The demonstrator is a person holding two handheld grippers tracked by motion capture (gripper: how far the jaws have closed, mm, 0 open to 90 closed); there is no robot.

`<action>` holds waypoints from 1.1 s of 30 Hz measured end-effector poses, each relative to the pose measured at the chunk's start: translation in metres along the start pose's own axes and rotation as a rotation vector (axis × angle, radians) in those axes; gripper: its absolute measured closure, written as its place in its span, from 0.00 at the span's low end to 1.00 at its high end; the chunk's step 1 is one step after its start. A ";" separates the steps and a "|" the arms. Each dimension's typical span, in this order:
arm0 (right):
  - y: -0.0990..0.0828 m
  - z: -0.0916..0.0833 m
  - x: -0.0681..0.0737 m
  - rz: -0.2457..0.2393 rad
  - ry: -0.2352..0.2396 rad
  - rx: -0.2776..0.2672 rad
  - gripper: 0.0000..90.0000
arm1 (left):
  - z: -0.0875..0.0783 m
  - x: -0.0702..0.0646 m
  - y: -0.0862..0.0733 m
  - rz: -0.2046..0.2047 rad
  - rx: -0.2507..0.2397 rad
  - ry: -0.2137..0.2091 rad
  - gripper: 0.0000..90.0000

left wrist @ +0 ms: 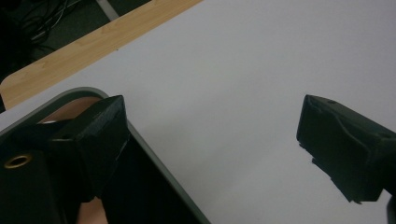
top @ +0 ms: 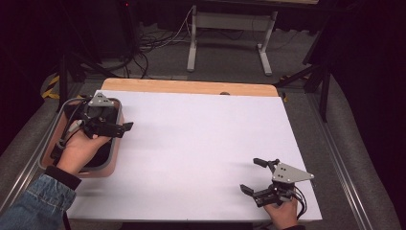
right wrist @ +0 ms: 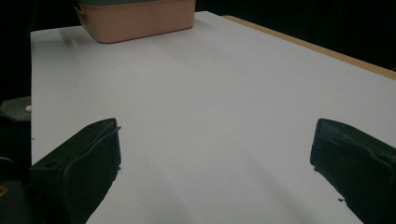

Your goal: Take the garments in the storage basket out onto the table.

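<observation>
My left gripper [top: 120,120] is held over the right rim of a tan bin [top: 114,160] with a grey rim, at the table's left edge. It is open: in the left gripper view [left wrist: 210,154] one jaw hangs over the bin's rim [left wrist: 156,161] and the other over the white tabletop [left wrist: 243,70]. My right gripper [top: 253,176] rests low near the front right corner of the table, open, with nothing between its jaws [right wrist: 215,163]. The bin [right wrist: 140,16] stands far ahead of it. The inside of the bin is dark.
A wooden strip [top: 191,87] runs along the table's far edge. Beyond the table stand a grey frame's legs [top: 192,48] and loose cables [top: 148,40] on the floor. Black stand legs [top: 316,74] rise at the far right.
</observation>
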State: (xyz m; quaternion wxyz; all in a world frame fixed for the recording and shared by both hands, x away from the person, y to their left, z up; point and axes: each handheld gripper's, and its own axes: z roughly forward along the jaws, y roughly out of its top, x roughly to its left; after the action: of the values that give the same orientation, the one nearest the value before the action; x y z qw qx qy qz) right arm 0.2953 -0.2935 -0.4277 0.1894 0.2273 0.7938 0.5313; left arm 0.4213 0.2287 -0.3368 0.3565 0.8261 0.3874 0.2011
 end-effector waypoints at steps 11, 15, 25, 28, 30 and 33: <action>0.000 0.000 0.000 0.002 0.005 0.000 0.03 | 0.008 0.021 -0.001 -0.039 0.057 0.044 0.11; 0.000 0.000 0.000 0.004 0.004 -0.004 0.03 | 0.014 0.035 -0.001 -0.058 0.095 0.062 0.12; -0.001 0.000 0.000 0.004 0.007 -0.001 0.03 | 0.021 0.056 -0.004 -0.111 0.141 0.100 0.12; -0.001 0.000 0.000 0.006 0.009 -0.001 0.03 | 0.025 0.065 -0.007 -0.131 0.167 0.120 0.12; -0.001 0.000 0.000 0.006 0.011 -0.001 0.03 | 0.026 0.067 -0.007 -0.138 0.173 0.125 0.12; -0.001 0.000 0.000 0.006 0.011 0.000 0.03 | 0.033 0.075 -0.009 -0.166 0.213 0.136 0.12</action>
State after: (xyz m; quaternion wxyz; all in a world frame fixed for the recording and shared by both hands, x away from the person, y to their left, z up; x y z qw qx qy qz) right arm 0.2953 -0.2934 -0.4286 0.1833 0.2270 0.7942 0.5331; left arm 0.4832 0.2772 -0.3617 0.2554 0.8089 0.4966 0.1841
